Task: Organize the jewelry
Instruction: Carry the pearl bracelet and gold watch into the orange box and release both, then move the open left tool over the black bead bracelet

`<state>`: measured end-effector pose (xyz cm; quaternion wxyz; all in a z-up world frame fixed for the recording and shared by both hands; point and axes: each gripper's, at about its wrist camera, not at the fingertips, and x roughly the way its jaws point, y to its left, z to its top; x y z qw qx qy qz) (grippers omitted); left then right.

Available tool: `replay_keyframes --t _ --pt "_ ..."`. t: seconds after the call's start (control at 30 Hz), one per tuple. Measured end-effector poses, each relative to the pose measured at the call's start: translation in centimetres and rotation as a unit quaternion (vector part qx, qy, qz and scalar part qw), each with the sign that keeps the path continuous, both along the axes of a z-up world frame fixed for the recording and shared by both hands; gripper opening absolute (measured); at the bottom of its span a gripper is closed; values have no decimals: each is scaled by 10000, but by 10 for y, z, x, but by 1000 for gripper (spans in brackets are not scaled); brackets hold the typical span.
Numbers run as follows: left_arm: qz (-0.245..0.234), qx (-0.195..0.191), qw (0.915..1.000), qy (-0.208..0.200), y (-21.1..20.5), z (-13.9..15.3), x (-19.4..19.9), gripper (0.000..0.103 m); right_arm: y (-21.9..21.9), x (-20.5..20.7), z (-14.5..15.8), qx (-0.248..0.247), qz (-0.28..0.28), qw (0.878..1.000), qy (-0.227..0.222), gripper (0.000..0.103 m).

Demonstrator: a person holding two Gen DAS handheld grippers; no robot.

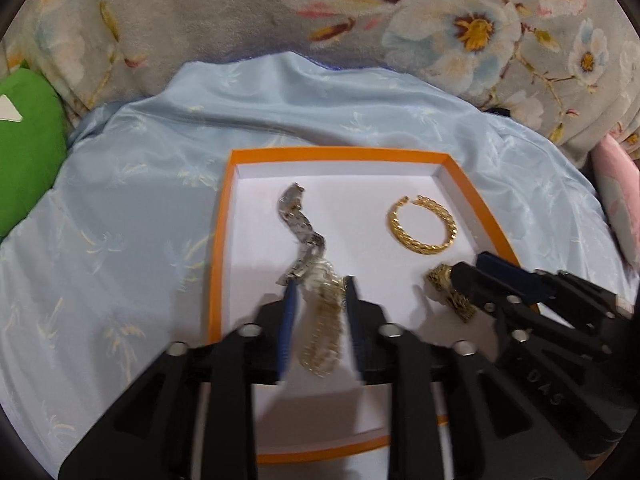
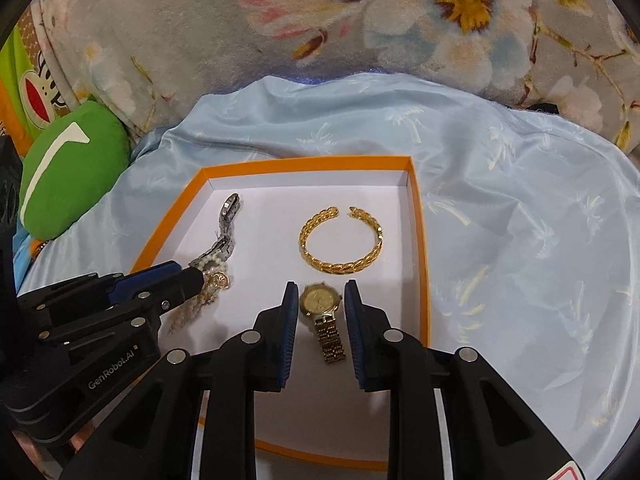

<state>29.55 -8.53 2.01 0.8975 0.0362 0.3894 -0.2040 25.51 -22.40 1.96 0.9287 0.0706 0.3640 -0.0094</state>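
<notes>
An orange-rimmed box [image 1: 224, 216] with a white floor lies on a pale blue cloth; it also shows in the right wrist view [image 2: 416, 216]. In it lie a gold chain bangle [image 1: 422, 224] [image 2: 340, 240], a silver link bracelet [image 1: 298, 224] [image 2: 226, 224], a pearl-and-gold chain [image 1: 324, 320] [image 2: 208, 280] and a gold watch [image 2: 322, 312] [image 1: 448, 288]. My left gripper [image 1: 320, 284] is open with its fingers either side of the pearl-and-gold chain. My right gripper [image 2: 322, 288] is open with its fingers either side of the gold watch.
The pale blue cloth [image 1: 120, 220] [image 2: 520, 220] spreads all round the box. A flowered grey blanket [image 1: 400, 20] [image 2: 360, 20] rises behind it. A green cushion [image 1: 24, 152] [image 2: 72, 168] lies at the left.
</notes>
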Motion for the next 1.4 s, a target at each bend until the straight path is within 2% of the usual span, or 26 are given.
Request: replay_keyframes --t 0.03,0.07,0.23,0.4,0.57,0.73,0.87,1.13,1.33,1.4 --pt "55 -11 10000 -62 2 2 -1 58 -1 -4 4 2 -39 10000 -86 39" --pt "126 -77 9998 -145 6 6 -4 62 -3 -8 8 5 -87 9998 -165 44" --pt "361 -268 9982 -389 35 27 -27 62 -16 -42 27 252 -200 9987 -397 45" --pt "577 -369 9964 -491 76 37 -72 63 -21 -97 30 266 -318 9979 -493 48" --pt "747 -447 9955 -369 109 24 -123 64 -18 -153 15 213 -458 9981 -366 49" --pt "768 -326 9963 -214 117 6 -171 64 -6 -195 -1 220 -471 9985 -184 49" --pt "832 -241 9959 -266 118 -1 -199 66 8 -220 -9 167 -459 9987 -125 49" --pt "794 -296 9963 -144 124 -11 -230 69 39 -255 -22 -10 -244 9997 -24 49" --pt "750 -222 9969 -100 118 -14 -230 78 40 -256 -23 19 -311 9995 27 49" --pt "752 -211 9969 -48 115 -15 -226 78 37 -256 -25 101 -385 9992 49 49"
